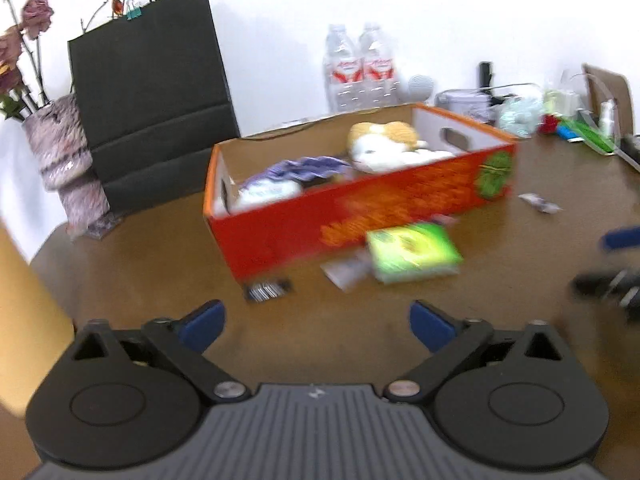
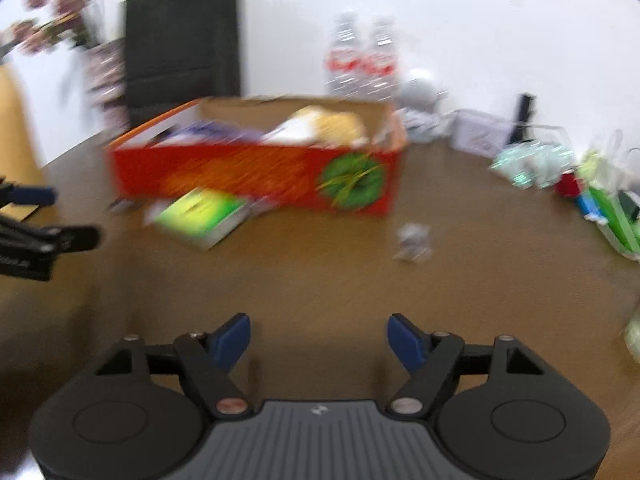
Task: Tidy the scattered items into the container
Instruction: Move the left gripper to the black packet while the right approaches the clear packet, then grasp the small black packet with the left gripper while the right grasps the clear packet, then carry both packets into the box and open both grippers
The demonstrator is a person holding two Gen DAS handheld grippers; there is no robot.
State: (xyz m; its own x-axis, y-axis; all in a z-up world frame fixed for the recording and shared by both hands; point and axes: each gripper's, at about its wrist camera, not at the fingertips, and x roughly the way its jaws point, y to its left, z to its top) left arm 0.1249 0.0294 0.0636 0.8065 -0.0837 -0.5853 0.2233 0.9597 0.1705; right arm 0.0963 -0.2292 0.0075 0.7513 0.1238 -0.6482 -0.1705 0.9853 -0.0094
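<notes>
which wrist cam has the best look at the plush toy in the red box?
Left wrist. It looks down into the red box, so the orange-and-white plush toy shows with only mild blur. The right wrist view sits lower and is heavily motion-blurred: only the plush toy's top shows above the box's front wall.

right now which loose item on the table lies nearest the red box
The green book, lying right against the red box front; the crumpled wrapper sits farther off.
</notes>
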